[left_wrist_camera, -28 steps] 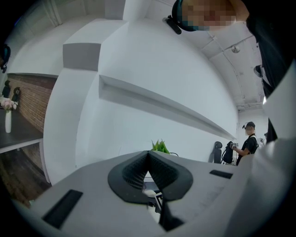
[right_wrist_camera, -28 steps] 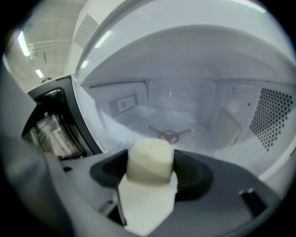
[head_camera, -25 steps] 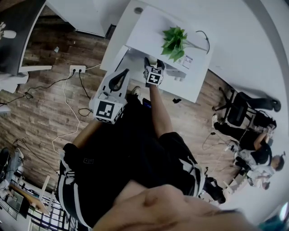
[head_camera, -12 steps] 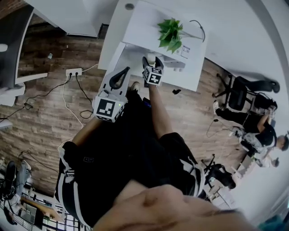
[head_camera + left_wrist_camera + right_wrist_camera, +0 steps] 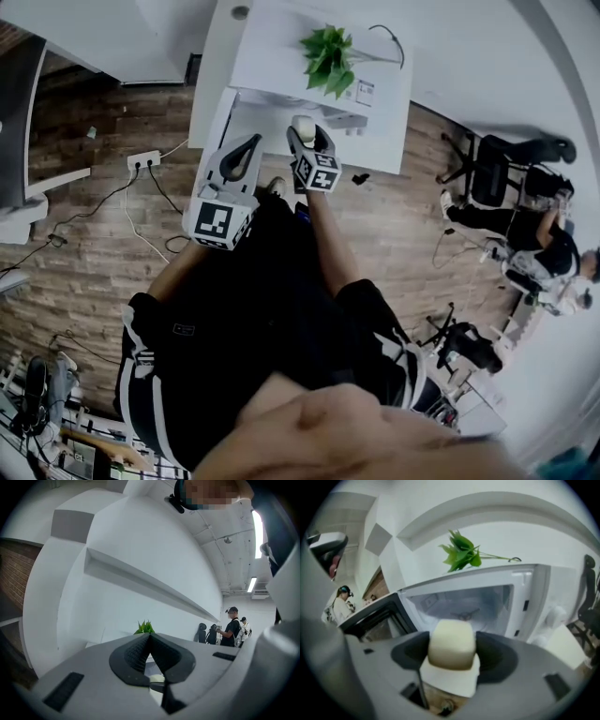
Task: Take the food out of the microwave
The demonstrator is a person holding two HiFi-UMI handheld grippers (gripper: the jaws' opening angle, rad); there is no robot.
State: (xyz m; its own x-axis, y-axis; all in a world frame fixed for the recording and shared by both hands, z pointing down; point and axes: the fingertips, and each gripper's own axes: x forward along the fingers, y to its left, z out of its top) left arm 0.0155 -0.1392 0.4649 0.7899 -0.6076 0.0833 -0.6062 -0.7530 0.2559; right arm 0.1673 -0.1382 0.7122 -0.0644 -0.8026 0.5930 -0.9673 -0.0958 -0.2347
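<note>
So the right gripper is backing away from the microwave. A second ago its jaws were sitting right up at the mouth of the cavity, and now they're hanging clearly out in front of the opening, further from the plant that's sitting on top of the microwave. Those jaws are clamping the food from both sides. It's a pale cream, rounded, bun-looking lump with something white under it (paper or a little tray, I'm not managing to tell which). Behind it the cavity is looking empty as far as I'm seeing, and the dark-windowed door is standing wide open at the left of the microwave's opening. The left gripper is hovering off the microwave's front left, jaws pressed together at the tips with nothing between them, pretty much tagging along like it was a second ago. I'm reading this as the main bit being basically done: the food is already outside the microwave, so what's probably remaining is finding somewhere to set it down, and maybe dealing with the door. As for writing, there's a small label on the microwave's front, right of the opening, but the print is coming out way too tiny to read. No brand name is showing anywhere. The only other "print" is the black-and-white squares on each marker cube.
</note>
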